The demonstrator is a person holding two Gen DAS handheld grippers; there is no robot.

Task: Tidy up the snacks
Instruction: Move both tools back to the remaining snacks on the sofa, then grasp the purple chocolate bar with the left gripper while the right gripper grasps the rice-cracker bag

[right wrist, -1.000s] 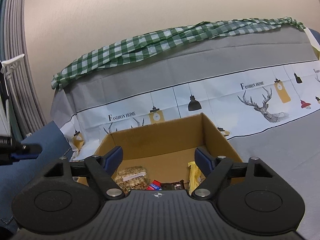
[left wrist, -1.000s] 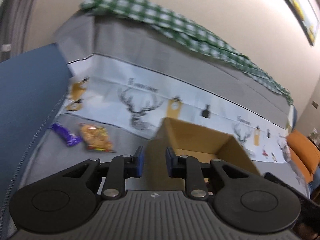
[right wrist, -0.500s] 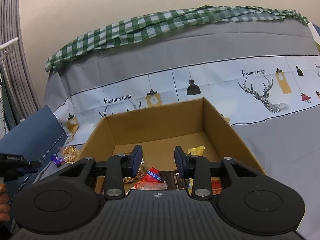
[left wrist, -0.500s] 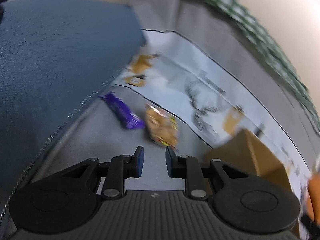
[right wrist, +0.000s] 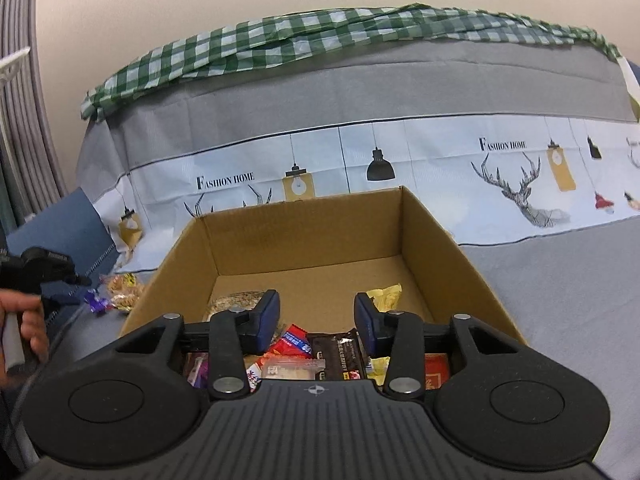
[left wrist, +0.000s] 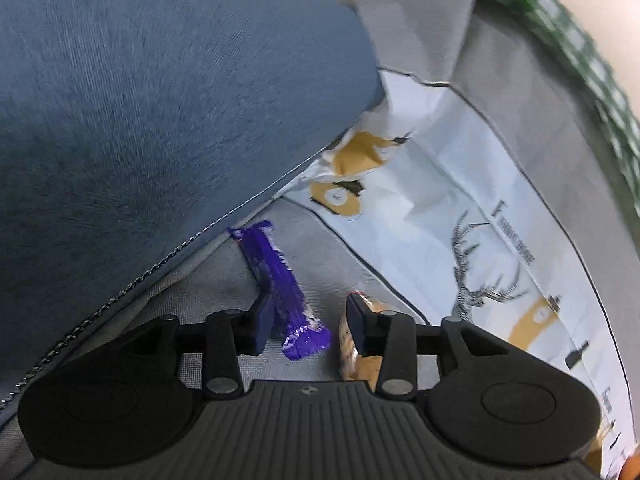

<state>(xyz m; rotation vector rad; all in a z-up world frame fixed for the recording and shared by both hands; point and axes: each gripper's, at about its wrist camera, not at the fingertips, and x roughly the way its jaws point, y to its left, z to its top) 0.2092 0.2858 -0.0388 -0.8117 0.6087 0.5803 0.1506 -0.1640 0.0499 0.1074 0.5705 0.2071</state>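
A purple snack bar (left wrist: 276, 280) lies on the grey sofa seat beside a blue cushion (left wrist: 160, 120). My left gripper (left wrist: 310, 322) is open, with the bar's near end between its fingers. An orange snack bag (left wrist: 352, 344) lies just right of it, partly hidden by the right finger. In the right wrist view both lie left of the cardboard box (right wrist: 440, 240), which holds several snacks (right wrist: 320, 352). My right gripper (right wrist: 316, 320) is open and empty above the box's near end.
The sofa back carries a printed cover (right wrist: 440, 168) and a green checked cloth (right wrist: 320, 36). The left gripper and the hand holding it (right wrist: 36, 280) show at the left edge of the right wrist view. Grey seat (right wrist: 580, 300) lies right of the box.
My left gripper swung left from the box down to the purple bar and opened around it. My right gripper closed partly, then opened a little, staying over the box.
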